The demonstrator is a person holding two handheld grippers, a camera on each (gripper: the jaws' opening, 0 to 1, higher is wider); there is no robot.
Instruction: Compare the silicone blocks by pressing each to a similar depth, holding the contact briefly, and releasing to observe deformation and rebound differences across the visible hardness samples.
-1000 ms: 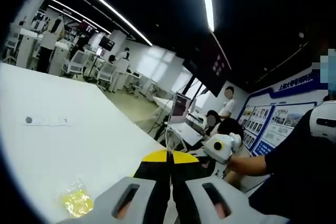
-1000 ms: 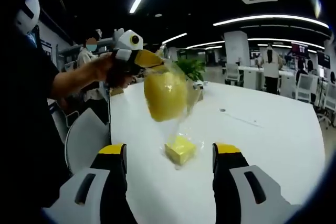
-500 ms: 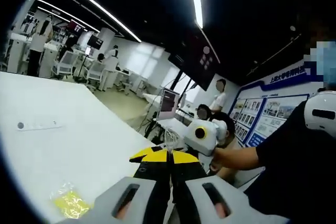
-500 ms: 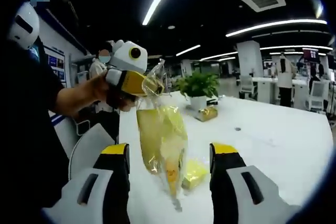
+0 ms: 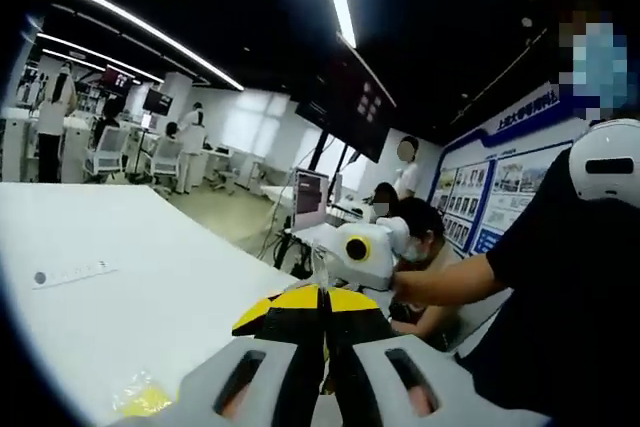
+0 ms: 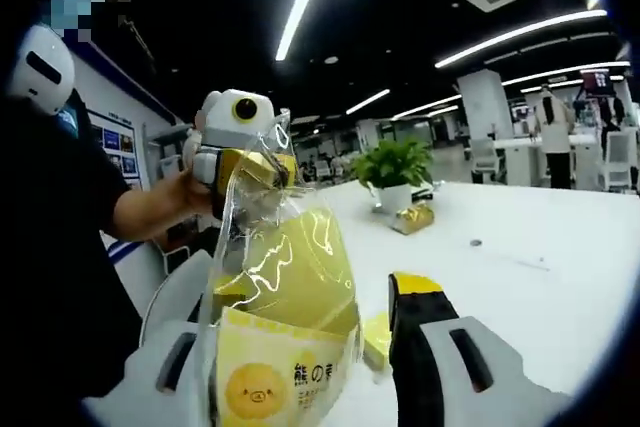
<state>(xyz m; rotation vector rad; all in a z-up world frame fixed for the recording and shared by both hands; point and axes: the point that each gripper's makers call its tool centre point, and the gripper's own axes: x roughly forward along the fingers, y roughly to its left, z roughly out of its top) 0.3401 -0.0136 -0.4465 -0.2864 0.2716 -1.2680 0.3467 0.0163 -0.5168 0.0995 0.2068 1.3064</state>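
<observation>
honestly this looks like the unpacking bit, nothing is being pressed yet. in the right gripper view the left gripper is pinching the crumpled top of a clear plastic bag that hangs between the right gripper's jaws, and those jaws are spread wide with nothing in them. the bag carries a yellow block and a card with a little chick on it. another yellow silicone block, wrapped, sits on the white table just beside the right jaw.

my take: bring the bag down over the table before letting the block out, so it lands next to the other sample and doesn't bounce off.

in the left gripper view the left gripper's jaws are pressed together on the plastic, held high and level, with the wrapped block low on the table. a person's hand grips the left tool, forearm reaching across
</observation>
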